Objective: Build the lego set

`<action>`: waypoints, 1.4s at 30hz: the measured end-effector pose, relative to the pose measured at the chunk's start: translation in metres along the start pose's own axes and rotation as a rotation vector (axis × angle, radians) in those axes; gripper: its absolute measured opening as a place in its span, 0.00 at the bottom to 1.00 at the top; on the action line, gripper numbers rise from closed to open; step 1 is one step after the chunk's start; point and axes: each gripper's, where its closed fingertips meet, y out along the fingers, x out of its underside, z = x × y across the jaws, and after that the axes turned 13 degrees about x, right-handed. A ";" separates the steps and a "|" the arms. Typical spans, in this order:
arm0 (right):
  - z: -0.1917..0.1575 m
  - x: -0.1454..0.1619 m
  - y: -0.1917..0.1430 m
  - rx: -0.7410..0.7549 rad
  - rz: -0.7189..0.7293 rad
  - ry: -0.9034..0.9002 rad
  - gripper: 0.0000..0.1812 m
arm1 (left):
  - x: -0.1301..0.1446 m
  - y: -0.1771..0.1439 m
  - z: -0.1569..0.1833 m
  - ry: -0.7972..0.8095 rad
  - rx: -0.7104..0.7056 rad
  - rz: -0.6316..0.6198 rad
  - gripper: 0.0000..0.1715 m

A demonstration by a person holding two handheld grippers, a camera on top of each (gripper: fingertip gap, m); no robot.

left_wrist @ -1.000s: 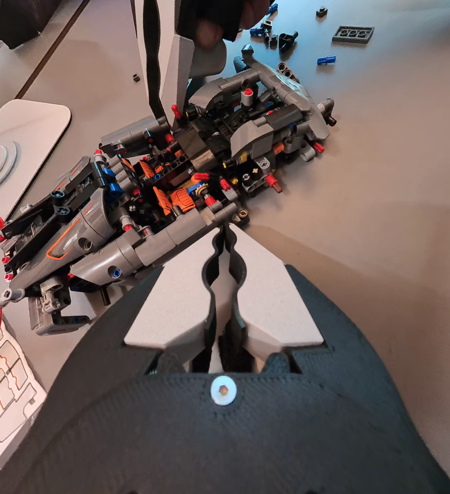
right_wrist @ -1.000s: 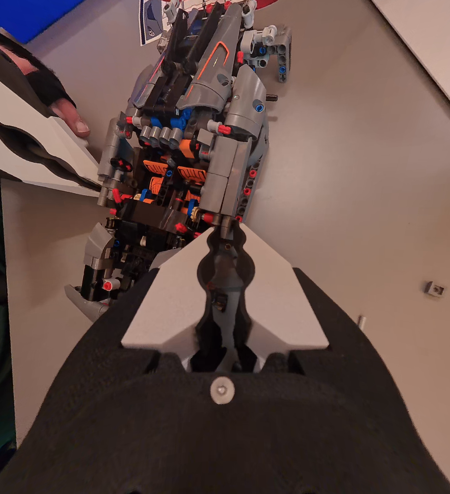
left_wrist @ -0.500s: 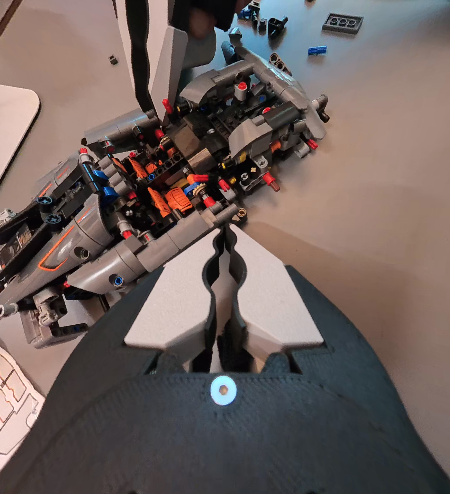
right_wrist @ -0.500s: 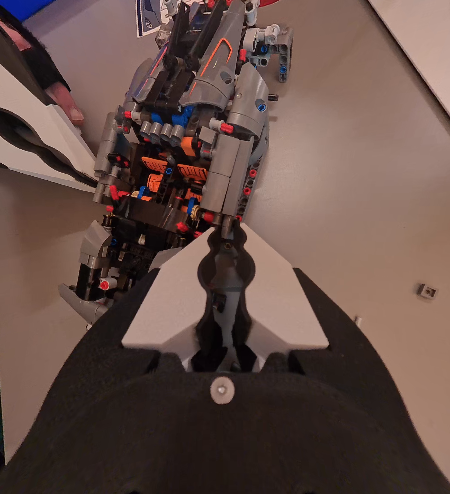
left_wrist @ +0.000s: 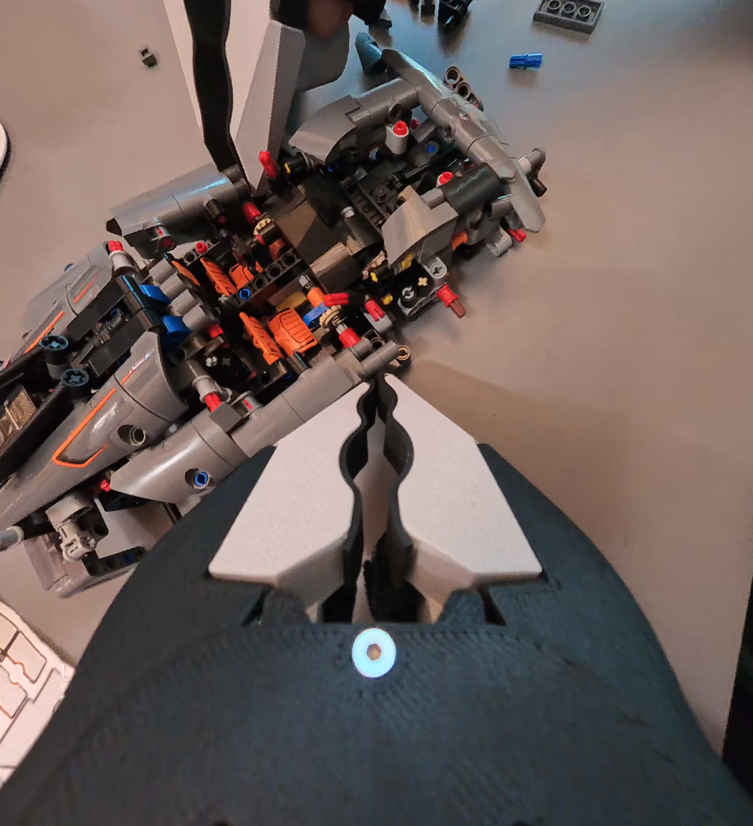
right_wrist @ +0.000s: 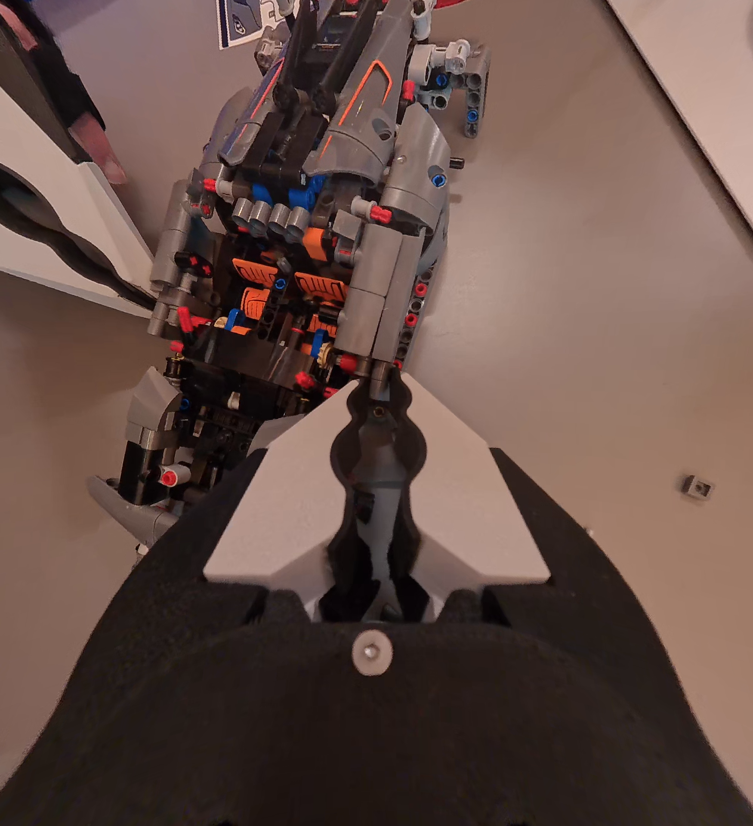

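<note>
Both wrist cams look down close, opposite sides, sharing model (left_wrist: 276, 286).

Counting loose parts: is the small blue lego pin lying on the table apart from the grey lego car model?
Yes, the small blue pin lies alone on the table, clear of the grey car model.

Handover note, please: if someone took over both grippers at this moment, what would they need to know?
Left gripper: shut, tips against the near side sill of the lego car.
Right gripper: shut on the end of the opposite sill.
The car lies on the table, body largely assembled.
No wheels are visible on it. Loose parts wait: a blue pin, a dark plate, a small grey piece.
</note>
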 end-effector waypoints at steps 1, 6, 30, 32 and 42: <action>0.001 -0.001 0.000 0.004 0.003 0.008 0.04 | 0.000 0.000 0.000 0.005 -0.004 0.006 0.00; 0.002 -0.003 -0.002 -0.014 0.024 0.050 0.05 | -0.002 -0.005 0.004 0.020 -0.029 0.070 0.01; -0.077 0.066 -0.051 0.306 -0.023 0.275 0.62 | 0.021 -0.077 -0.077 -0.160 -0.085 0.297 0.19; -0.077 0.069 -0.043 0.334 -0.039 0.248 0.60 | 0.022 -0.070 -0.076 -0.178 -0.069 0.285 0.16; -0.052 0.061 -0.034 0.331 -0.008 0.179 0.49 | 0.027 -0.054 -0.069 -0.317 -0.065 0.328 0.22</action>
